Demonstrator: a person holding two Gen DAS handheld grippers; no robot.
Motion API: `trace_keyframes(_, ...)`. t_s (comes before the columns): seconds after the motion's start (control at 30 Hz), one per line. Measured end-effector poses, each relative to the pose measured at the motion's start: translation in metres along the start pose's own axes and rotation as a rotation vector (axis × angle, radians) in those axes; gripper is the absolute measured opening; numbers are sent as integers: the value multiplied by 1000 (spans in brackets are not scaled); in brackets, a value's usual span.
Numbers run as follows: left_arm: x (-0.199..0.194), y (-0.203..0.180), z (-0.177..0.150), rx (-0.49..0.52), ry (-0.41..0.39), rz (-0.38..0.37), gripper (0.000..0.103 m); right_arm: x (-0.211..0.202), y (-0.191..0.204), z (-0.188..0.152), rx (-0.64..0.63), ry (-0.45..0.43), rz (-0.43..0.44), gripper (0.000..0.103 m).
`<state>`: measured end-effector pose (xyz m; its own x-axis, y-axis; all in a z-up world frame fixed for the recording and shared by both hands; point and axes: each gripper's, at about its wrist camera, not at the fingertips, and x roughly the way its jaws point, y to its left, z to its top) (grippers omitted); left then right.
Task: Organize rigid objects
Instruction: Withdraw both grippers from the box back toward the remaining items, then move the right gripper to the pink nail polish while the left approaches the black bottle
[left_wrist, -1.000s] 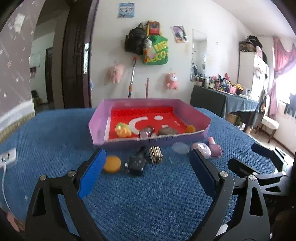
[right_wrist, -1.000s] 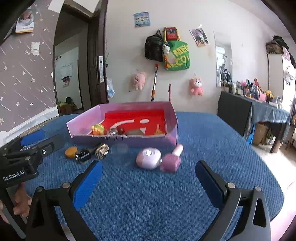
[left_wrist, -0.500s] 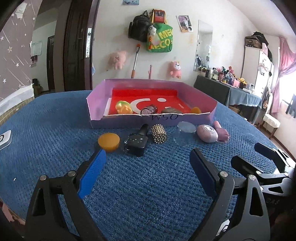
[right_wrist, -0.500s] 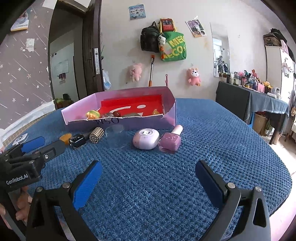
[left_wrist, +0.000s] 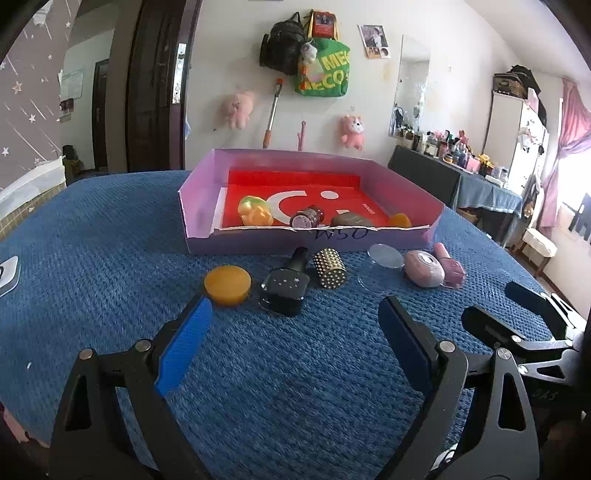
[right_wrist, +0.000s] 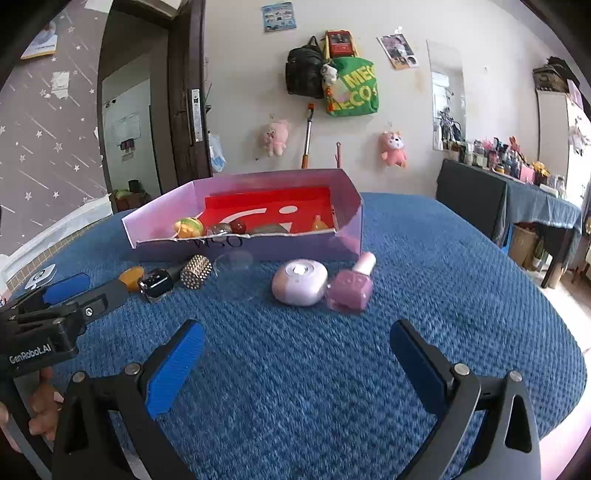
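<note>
Rigid objects lay in a row on the blue-covered table (left_wrist: 92, 266), just in front of the purple box (left_wrist: 207, 184): an orange disc (left_wrist: 227, 285), a black starred bottle (left_wrist: 286, 290), a gold studded cap (left_wrist: 330, 272), a clear lid (left_wrist: 385, 255), a lilac oval case (right_wrist: 299, 281) and a pink polish bottle (right_wrist: 351, 286). Several small items already sat inside the box on its red floor.

The step in hand appeared to be the approach for the next pick. The left gripper (left_wrist: 295, 325) had its jaws wide apart and empty, with the black starred bottle at 12 o'clock and the orange disc near 11 o'clock. The right gripper (right_wrist: 297, 341) also stood with jaws apart and empty, the lilac oval case at 12 o'clock.

The next move would likely call for advancing one gripper until an item lay between its pads, then closing and lifting over the box's near wall.

Compared with the frame one second earlier, the left view showed the row and box larger and higher in the picture; the left jaw spacing was unchanged. The right view showed the items slightly nearer.
</note>
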<state>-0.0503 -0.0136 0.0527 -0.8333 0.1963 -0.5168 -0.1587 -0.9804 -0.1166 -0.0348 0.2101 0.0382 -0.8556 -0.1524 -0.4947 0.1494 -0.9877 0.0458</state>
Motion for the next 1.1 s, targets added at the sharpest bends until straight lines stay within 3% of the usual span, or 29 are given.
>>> trace_keyframes(0.27,16,11,16,32,60,22,92,16,3,21,-41,28,-2,103)
trace_keyframes(0.43,30,9,23,76,121,17,92,33,-15,33,14,87,2,103)
trace_keyframes(0.7,50,7,31,129,190,6,92,61,-51,51,65,208,-114,95)
trace_keyframes(0.87,66,9,33,125,255,-14,92,75,-61,52,94,269,-131,95)
trace_keyframes(1.1,78,3,35,181,282,28,92,87,-66,52,91,305,-169,94)
